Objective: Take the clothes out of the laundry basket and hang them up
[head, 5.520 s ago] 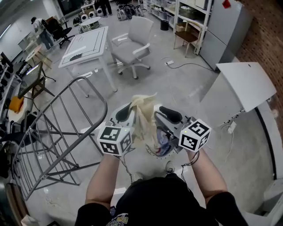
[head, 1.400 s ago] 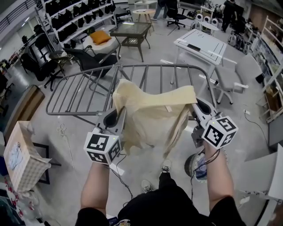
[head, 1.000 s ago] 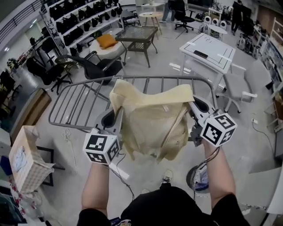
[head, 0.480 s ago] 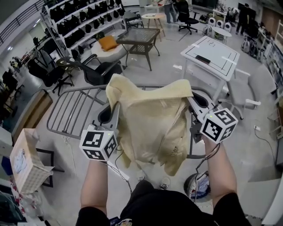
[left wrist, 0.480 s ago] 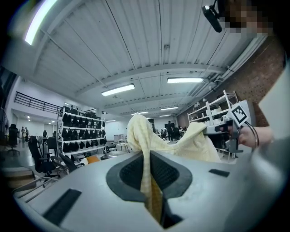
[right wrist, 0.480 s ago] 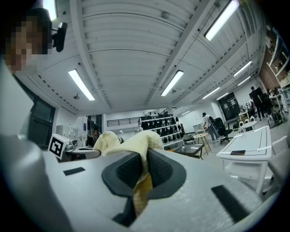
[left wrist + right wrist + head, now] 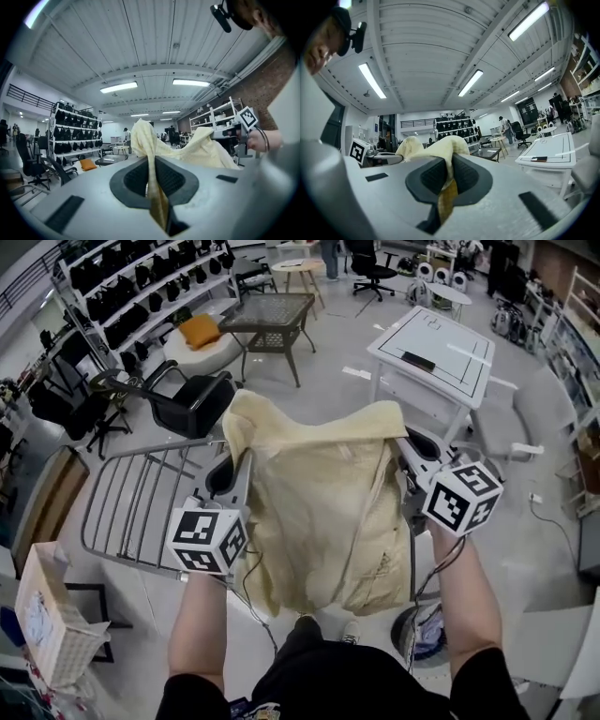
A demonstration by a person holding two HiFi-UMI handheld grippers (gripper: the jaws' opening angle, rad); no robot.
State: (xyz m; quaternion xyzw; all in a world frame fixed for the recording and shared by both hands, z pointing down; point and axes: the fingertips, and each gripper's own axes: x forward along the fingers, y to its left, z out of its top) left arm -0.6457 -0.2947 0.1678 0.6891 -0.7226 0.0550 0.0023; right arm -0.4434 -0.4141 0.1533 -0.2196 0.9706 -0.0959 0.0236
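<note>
Rack (image 7: 131, 507) further left now; yellow garment (image 7: 323, 512) between left gripper (image 7: 242, 457) and right gripper (image 7: 401, 444), both pinching it.

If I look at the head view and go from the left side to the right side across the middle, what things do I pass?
drying rack → left gripper → pale yellow garment, pinched at each top corner by a gripper → right gripper

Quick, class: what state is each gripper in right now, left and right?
The left gripper is shut on the yellow garment.
The right gripper is shut on the same yellow garment.
</note>
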